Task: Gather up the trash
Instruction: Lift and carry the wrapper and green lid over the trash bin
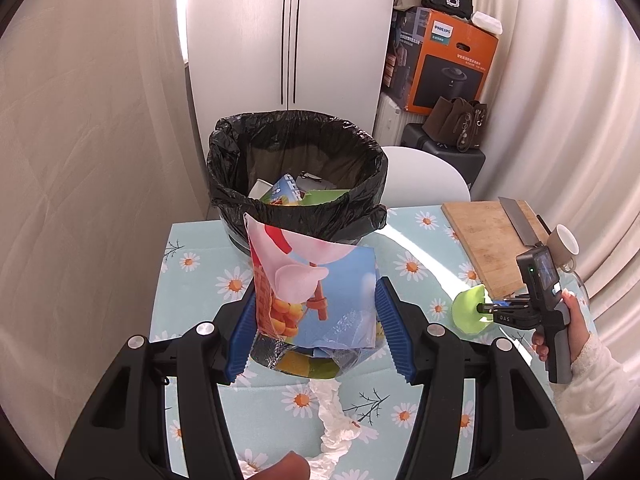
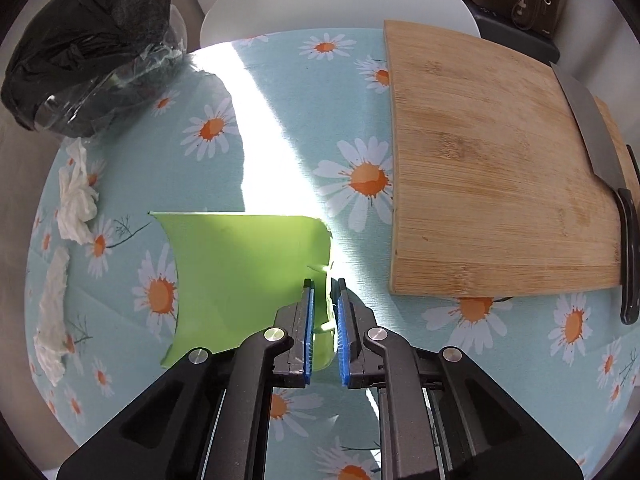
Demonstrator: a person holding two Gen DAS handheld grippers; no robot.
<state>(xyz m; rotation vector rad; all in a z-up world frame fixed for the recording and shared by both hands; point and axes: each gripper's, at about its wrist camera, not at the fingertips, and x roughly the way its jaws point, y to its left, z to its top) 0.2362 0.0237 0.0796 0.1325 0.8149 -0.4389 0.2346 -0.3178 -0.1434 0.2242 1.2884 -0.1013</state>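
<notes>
A colourful snack bag [image 1: 320, 300] stands upright between the blue pads of my left gripper [image 1: 316, 288], which is shut on it, just in front of the black-lined trash bin [image 1: 340, 216] that holds several wrappers. To the right, a person's hand [image 1: 576, 320] holds my right gripper [image 1: 486, 308], shut on the edge of a green paper piece [image 1: 468, 312]. In the right wrist view the right gripper [image 2: 325, 282] pinches the curled right edge of the green paper [image 2: 248, 272], which lies over the daisy tablecloth. Crumpled white tissue [image 1: 334, 420] lies below the bag.
A wooden cutting board [image 2: 492, 160] with a knife [image 2: 588, 128] along its right side lies to the right. A white cup [image 1: 564, 244] stands beside the board. Tissue pieces [image 2: 76, 196] lie at the left, near the bin [image 2: 80, 40]. A white chair [image 1: 424, 176] stands behind the table.
</notes>
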